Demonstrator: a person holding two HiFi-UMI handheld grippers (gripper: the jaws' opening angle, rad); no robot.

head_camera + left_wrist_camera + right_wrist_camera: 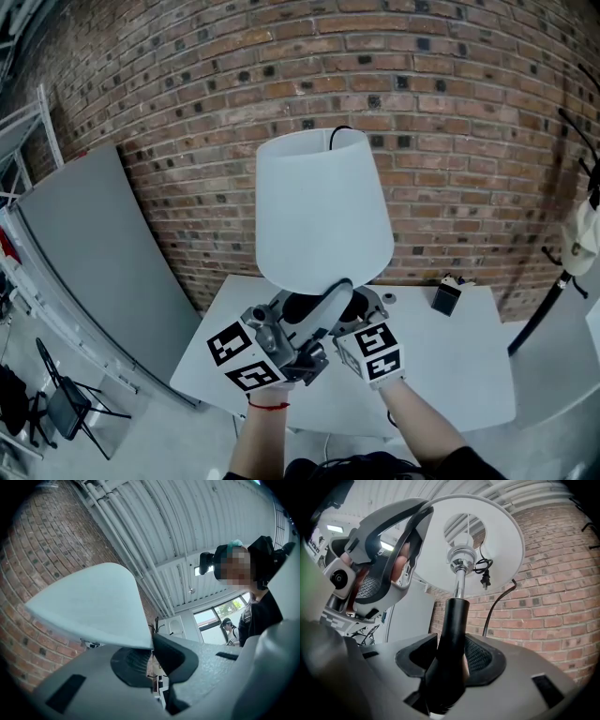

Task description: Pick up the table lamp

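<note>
The table lamp has a white conical shade [319, 202] and a black stem [452, 634] under a chrome socket [459, 562]. It hangs upright above the white table [459, 375]. My left gripper [330, 302] is shut on the shade's lower rim, and the thin white edge [93, 606] sits pinched between its pads [140, 660]. My right gripper [364, 317] is mostly hidden under the shade in the head view. In the right gripper view, my right gripper [450, 663] is closed around the black stem. The lamp's cord and plug [485, 573] dangle inside the shade.
A small black box [445, 298] lies at the table's far edge by the brick wall [469, 112]. A grey panel [94, 253] leans at the left with a folding chair [61, 403] below it. A coat stand [562, 272] is at the right.
</note>
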